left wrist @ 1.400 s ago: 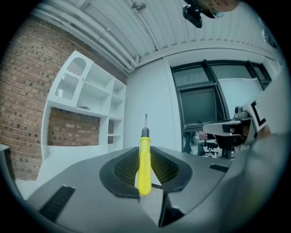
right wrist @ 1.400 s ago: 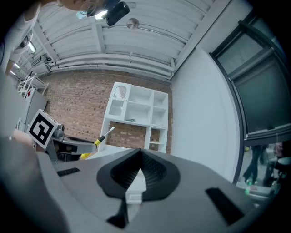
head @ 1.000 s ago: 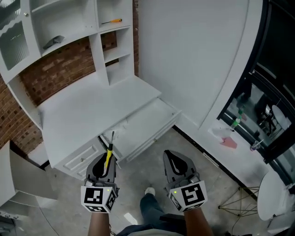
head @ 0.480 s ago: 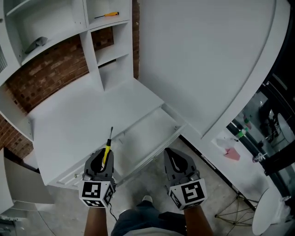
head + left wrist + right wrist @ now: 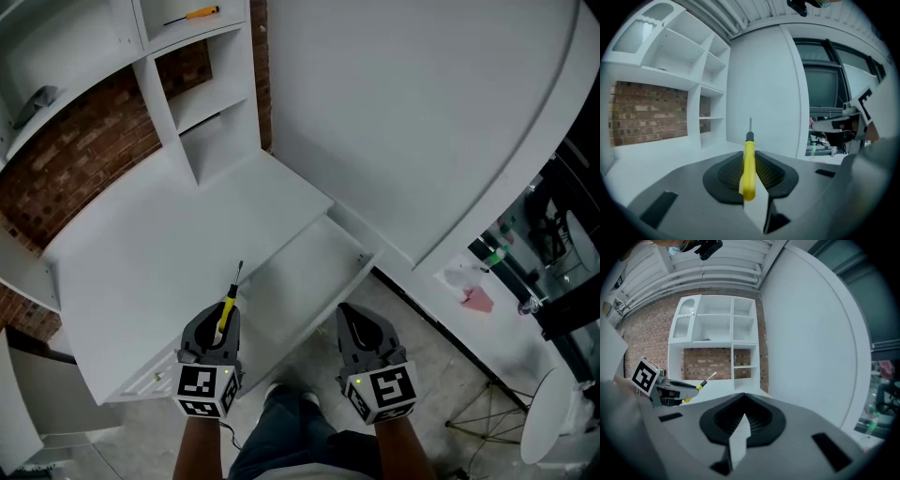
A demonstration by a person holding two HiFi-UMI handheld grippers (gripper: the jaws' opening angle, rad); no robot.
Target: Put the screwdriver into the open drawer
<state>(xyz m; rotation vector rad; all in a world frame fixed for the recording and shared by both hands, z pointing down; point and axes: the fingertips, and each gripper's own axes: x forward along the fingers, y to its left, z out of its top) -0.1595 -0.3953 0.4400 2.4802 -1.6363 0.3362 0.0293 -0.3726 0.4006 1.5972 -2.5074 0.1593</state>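
Yellow-handled screwdriver with a thin metal shaft [image 5: 226, 312] was clenched in the left gripper [image 5: 218, 328] fingers, tip pointing forward; it hung at the front edge of the white worktop [image 5: 169, 234], just left of the white open drawer [image 5: 305, 272], not inside; right gripper [image 5: 361, 330] fingers pressed together, empty; pickup looked done; move-over and release left.

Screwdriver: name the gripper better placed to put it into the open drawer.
Left. The left gripper is shut on the yellow screwdriver, close to the open drawer; the right gripper is shut and empty.
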